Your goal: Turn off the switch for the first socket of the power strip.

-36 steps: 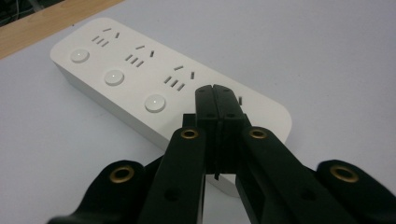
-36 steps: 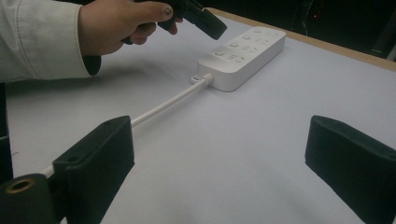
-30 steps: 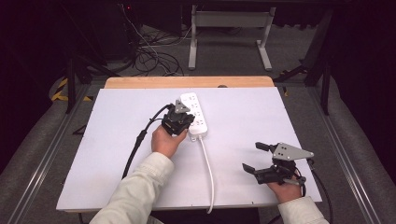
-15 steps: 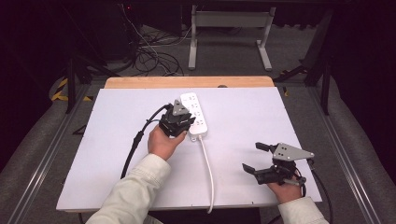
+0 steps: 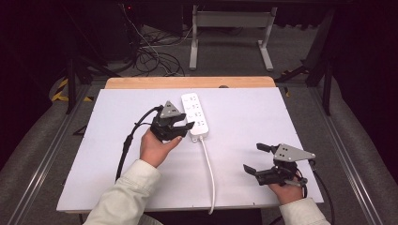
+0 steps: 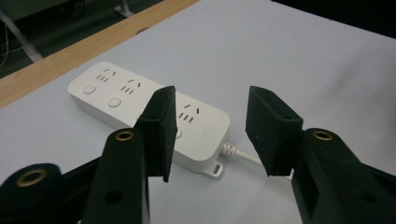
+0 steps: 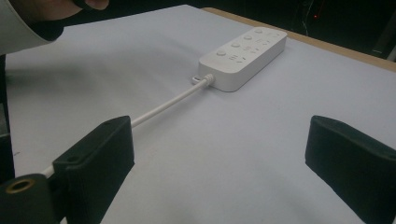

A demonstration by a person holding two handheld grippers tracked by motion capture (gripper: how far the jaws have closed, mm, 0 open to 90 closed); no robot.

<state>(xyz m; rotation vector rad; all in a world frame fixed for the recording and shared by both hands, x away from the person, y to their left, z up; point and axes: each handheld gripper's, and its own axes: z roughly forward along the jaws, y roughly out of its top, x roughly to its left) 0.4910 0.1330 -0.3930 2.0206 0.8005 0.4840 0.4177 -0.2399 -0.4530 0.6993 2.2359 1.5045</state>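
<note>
One white-topped table (image 5: 244,122) with a wooden far edge carries everything. White power strip (image 5: 195,115) lies at centre-far, flat; its white cord (image 5: 210,168) runs toward the near edge. Left tongs (image 5: 186,131) sit just left of the strip's near end, jaws apart, nothing between them. Right tongs (image 5: 256,158) at near right, well apart from the strip, jaws wide, empty.

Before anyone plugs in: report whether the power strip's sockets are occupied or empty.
Empty. The power strip lies flat on the table and its visible sockets hold no plugs; one is partly hidden behind the open left gripper.
</note>
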